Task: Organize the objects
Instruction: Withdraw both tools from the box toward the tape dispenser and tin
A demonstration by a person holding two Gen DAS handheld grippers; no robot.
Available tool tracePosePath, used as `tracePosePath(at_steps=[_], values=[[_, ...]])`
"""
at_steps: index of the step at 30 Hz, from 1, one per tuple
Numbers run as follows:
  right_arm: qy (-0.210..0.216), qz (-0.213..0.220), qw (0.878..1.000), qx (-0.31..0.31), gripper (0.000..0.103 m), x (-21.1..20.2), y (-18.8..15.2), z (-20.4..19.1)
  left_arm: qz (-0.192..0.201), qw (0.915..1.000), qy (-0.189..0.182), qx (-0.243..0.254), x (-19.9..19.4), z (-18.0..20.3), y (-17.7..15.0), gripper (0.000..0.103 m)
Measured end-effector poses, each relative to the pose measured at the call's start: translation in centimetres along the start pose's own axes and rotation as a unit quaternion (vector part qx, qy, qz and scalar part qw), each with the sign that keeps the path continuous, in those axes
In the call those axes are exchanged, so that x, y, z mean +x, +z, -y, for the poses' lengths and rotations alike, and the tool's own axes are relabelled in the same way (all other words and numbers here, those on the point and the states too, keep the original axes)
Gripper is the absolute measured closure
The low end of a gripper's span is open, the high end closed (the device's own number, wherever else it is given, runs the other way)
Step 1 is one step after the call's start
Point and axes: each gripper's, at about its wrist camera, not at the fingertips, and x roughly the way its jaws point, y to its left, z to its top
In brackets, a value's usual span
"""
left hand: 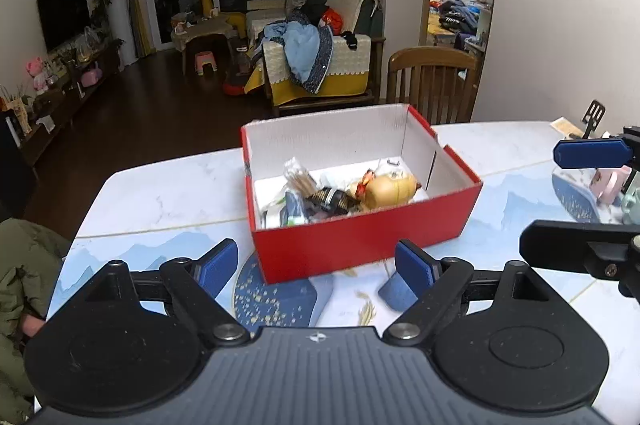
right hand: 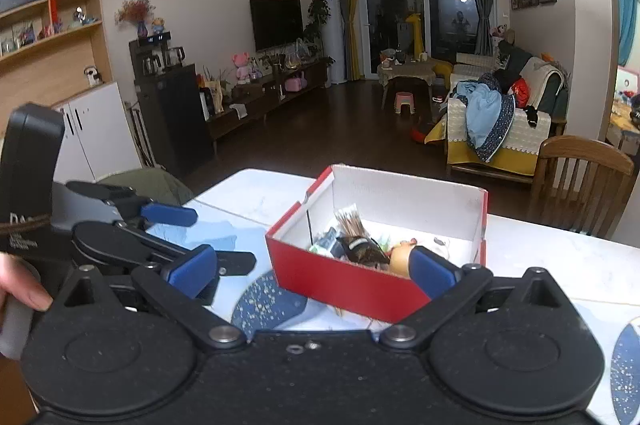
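On the white marble-patterned table [left hand: 168, 193], with its blue mountain print along the near edge, sits a red cardboard box [left hand: 360, 245] with a white inside and no lid. It stands near the middle of the tabletop, just beyond both grippers. Behind the table a wooden chair [left hand: 434, 81] faces it, and farther back a sofa is heaped with clothes.

Nearest the left wrist camera, the left gripper [left hand: 320, 263] hangs low over the table in front of the box's near red wall, its blue pads spread wide with nothing between them. The right gripper [right hand: 312, 271] hovers on the other side at the box's near corner, its jaws apart as far as they go and empty; one blue pad overlaps the box rim in the right wrist view, though whether it touches cannot be told. A person's fingers [right hand: 24, 289] show at the left edge of that view.

Inside the box lies a jumble of small things: a round yellowish toy head [left hand: 390, 191], a dark ribbed cylindrical object [left hand: 332, 201] beside it, and a clear packet of cotton swabs [left hand: 300, 177] leaning toward the back left. On the table to the right, a small pink object [left hand: 608, 185] sits well apart from the box.
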Motion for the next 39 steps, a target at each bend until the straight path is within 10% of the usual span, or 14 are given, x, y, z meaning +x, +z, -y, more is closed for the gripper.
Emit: tracePosePath(at_steps=[10,39], values=[[-0.012,-0.052,0.998,-0.030,0.000,1.9,-4.3,-1.2,-0.032,0.9974,0.009,-0.065,0.9,-2.1,-3.9,0.000],[-0.028,-0.155,0.987,-0.043,0.006,9.5,-13.8,-2.8,-0.176,0.9719,0.066,-0.141,9.2,-1.2,-12.8,0.000]])
